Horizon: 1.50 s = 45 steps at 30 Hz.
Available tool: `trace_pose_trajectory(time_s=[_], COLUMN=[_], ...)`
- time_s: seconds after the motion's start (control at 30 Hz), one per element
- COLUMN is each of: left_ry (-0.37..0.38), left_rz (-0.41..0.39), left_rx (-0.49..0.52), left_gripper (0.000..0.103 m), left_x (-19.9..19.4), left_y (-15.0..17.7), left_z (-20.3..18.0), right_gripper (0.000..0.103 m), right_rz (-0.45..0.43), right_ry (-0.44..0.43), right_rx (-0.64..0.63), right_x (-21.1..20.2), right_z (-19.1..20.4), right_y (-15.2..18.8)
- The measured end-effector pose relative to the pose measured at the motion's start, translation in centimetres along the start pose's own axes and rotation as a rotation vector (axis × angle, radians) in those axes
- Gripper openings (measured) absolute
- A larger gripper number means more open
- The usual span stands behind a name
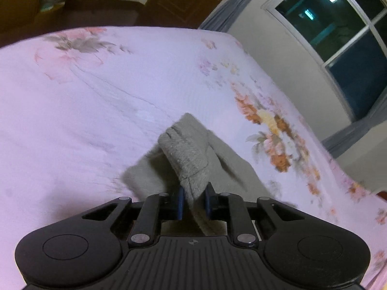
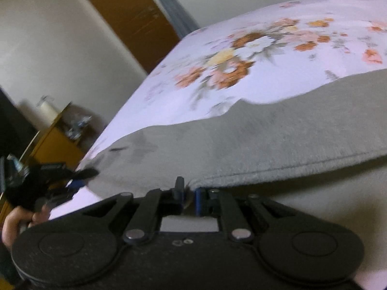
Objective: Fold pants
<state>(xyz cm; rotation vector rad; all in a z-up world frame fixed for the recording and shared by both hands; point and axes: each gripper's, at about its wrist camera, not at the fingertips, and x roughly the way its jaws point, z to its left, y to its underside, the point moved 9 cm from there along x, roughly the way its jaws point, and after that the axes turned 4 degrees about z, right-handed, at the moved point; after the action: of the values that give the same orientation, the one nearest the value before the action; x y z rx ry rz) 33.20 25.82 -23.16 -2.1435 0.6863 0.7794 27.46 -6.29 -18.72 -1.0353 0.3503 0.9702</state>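
while both grippers pinch the grey pants (image 2: 241, 140)
left gripper (image 1: 194, 199) and right gripper (image 2: 189, 195) clamp the fabric above the floral bedsheet (image 1: 96, 108).

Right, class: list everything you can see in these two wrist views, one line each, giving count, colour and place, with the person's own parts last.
Pants: one, grey, fleecy, on the bed, lifted at two points.
Bedsheet: one, pale pink with orange flowers, covering the bed.
Window: one, white frame, dark panes, right wall.
Curtains: grey, beside the window.
Side cabinet: one, brown, left of bed.
Bottle: one, white, on the cabinet.
Left gripper: black, blue pads, shut on pants.
Right gripper: black, shut on pants.
Hand: one, holding the left gripper.
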Motion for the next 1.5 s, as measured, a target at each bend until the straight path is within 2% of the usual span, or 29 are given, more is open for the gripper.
trace_pose_trajectory(time_s=[0.1,0.17,0.23,0.4,0.47,0.5,0.6,0.73,0.87,1.0,1.07,1.17,1.3,1.5], left_ry=[-0.036,-0.065,-0.075,-0.057,-0.089,-0.096,-0.117,-0.135,-0.096,-0.038,-0.030,-0.062,-0.109,-0.140], left_rz=[0.056,0.042,0.035,0.014,0.042,0.046,0.059,0.008,-0.007,0.077,0.121,0.130,0.120,0.108], left_rx=[0.002,0.038,0.064,0.106,0.108,0.116,0.128,0.145,0.212,0.261,0.282,0.331,0.358,0.376], left_gripper=[0.017,0.017,0.017,0.017,0.018,0.018,0.027,0.032,0.033,0.036,0.043,0.058,0.058,0.058], left_x=[1.7,2.7,2.7,1.9,2.8,2.9,1.9,-1.1,-2.7,-1.0,0.3,1.8,2.6,3.0], left_y=[1.1,1.5,1.5,0.5,1.0,1.2,1.5,2.3,4.0,7.2,9.0,11.0,11.8,12.1], left_z=[1.9,2.4,2.0,0.7,1.2,1.3,1.2,0.8,-2.1,-6.1,-7.6,-8.9,-8.6,-8.9], right_gripper=[0.008,0.008,0.008,0.008,0.010,0.009,0.028,0.034,0.038,0.040,0.038,0.038,0.039,0.038], right_rz=[0.048,0.066,0.089,0.058,0.124,0.116,0.078,0.054,0.022,-0.006,-0.026,-0.062,-0.124,-0.250], right_ry=[0.039,0.078,0.081,0.105,0.133,0.138,0.122,0.099,0.140,0.228,0.255,0.289,0.263,0.234], right_rx=[-0.043,-0.046,-0.021,-0.086,-0.094,-0.096,-0.065,-0.004,0.038,0.128,0.195,0.288,0.418,0.560], right_x=[2.0,3.4,4.2,3.3,4.7,4.7,3.4,0.8,-2.3,-5.2,-6.8,-8.7,-9.5,-8.2], right_z=[0.5,-0.2,-0.7,-0.2,-0.9,-0.8,-0.8,-2.3,-5.5,-10.8,-13.6,-17.3,-20.8,-24.0], right_y=[1.9,2.5,2.9,3.3,4.3,4.5,4.0,3.6,3.7,3.9,4.0,3.9,3.1,0.6])
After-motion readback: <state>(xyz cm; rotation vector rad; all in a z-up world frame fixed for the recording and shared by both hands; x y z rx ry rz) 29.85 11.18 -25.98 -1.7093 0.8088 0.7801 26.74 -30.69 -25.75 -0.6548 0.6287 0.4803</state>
